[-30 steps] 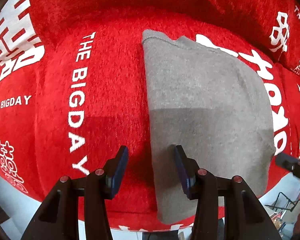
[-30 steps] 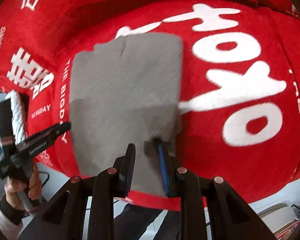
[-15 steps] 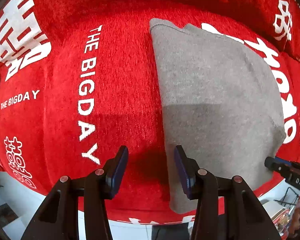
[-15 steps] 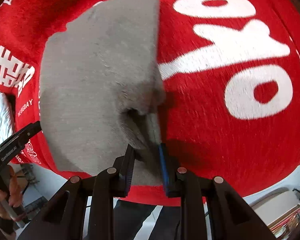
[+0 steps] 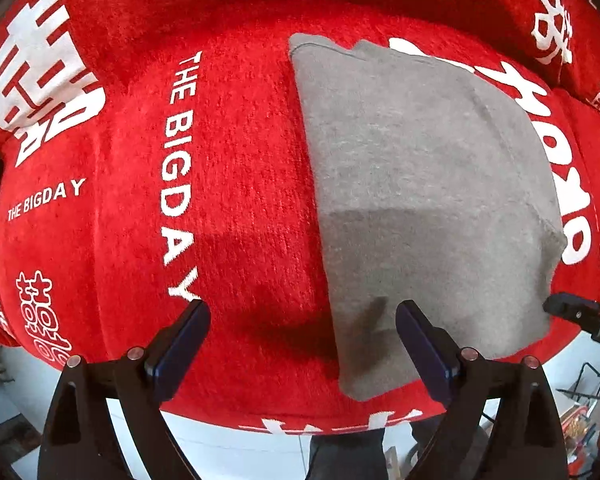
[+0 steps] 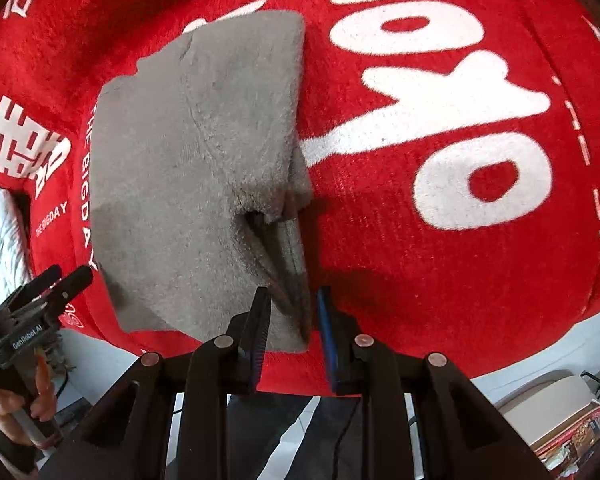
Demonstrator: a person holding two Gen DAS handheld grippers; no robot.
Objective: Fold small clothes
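Seemingly pinched — grey garment (image 6: 188, 168) edge half-hidden within right gripper (image 6: 290, 312).

Grey folded garment (image 5: 420, 184), flat, near corner lifted

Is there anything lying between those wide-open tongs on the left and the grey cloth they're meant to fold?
Nothing visible is in the way. The left tongs have just opened wide and hang over the near left edge of the grey cloth, with only the red blanket beneath. The right tongs straddle a raised fold at the cloth's other edge.
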